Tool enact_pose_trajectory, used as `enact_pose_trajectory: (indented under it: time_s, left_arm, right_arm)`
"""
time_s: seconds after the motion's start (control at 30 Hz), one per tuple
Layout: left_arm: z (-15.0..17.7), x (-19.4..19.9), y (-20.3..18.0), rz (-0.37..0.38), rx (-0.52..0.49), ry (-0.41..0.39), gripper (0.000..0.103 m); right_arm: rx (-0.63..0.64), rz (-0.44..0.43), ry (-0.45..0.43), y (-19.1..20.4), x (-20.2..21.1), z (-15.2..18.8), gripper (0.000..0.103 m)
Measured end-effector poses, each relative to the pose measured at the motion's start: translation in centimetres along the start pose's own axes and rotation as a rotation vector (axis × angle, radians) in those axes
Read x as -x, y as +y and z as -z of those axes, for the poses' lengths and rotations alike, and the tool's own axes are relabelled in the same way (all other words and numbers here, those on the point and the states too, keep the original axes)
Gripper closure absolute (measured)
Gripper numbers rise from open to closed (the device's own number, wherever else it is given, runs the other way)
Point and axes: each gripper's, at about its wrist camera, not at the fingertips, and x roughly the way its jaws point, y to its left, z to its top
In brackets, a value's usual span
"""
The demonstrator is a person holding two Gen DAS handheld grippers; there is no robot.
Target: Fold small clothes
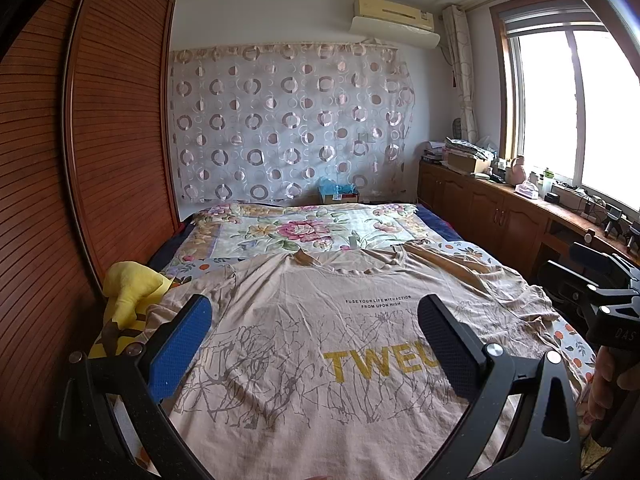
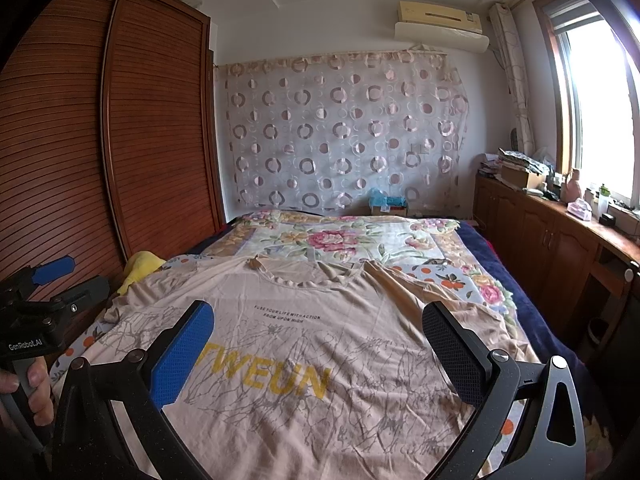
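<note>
Tee [image 1: 320, 344] [image 2: 304, 344]: beige, printed front up, spread flat on the bed [image 1: 304, 228] [image 2: 340, 236], collar toward the far end (sleeves rumpled at both sides).
Left gripper [image 1: 314, 336]: fingers spread wide, empty, hovering above the tee's lower half.
Right gripper [image 2: 318, 340]: likewise spread, empty, above the tee beside the left one.
Plush [image 1: 132, 292] [image 2: 142, 266]: yellow, just beside the tee's left sleeve, near the wardrobe [image 1: 100, 140] [image 2: 120, 140].

One T-shirt [image 1: 320, 360], one yellow plush toy [image 1: 132, 292], two grippers [image 1: 316, 344].
</note>
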Motion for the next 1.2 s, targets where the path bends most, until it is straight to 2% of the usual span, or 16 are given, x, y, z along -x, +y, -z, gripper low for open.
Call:
enact_pose_trajectory:
  time_s: [1.2]
  left_arm:
    - [-0.16,0.42,-0.04,0.000,-0.005,-0.008,0.000]
  right_arm:
    - [0.003,0.001,0.001,0.08,0.08,-0.04,0.000]
